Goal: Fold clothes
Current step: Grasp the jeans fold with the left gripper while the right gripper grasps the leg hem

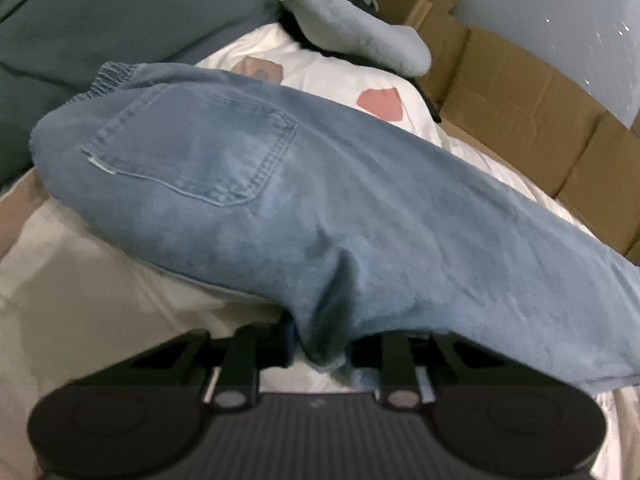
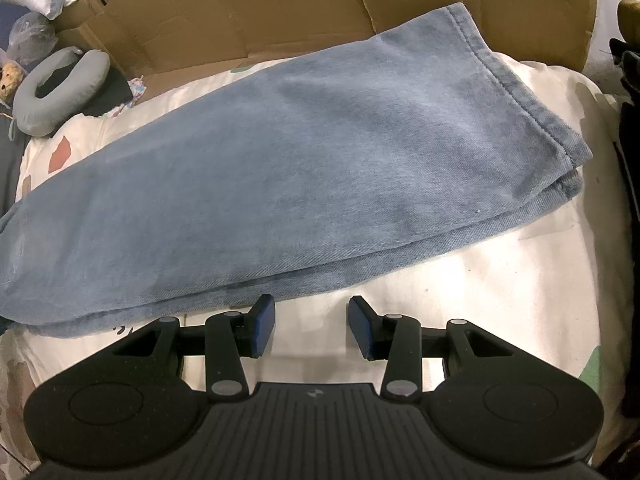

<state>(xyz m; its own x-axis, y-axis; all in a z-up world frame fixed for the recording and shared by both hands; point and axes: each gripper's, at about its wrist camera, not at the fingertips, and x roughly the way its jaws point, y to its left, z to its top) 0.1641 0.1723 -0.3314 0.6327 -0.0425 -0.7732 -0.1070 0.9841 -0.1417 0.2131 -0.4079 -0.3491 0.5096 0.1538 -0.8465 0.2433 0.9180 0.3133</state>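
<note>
Left gripper [image 1: 320, 344] seemingly pinches the jeans [image 1: 320, 200]; right gripper [image 2: 312, 328] gapes wide, empty.

Jeans [image 2: 280, 168] on bedsheet [image 2: 500, 280]; cardboard [image 2: 240, 8] behind; neck pillow [image 2: 60, 88] left.

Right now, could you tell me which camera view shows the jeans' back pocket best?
The left wrist view: the back pocket faces the camera, stitching visible. The right wrist view shows only the jeans' legs and hem, no pocket.

Faded light-blue denim jeans [image 2: 280, 168] lie on a cream bed cover [image 2: 500, 280] printed with reddish-pink patches; beyond the jeans, a grey neck pillow [image 2: 60, 88] and brown cardboard [image 2: 240, 12].
</note>
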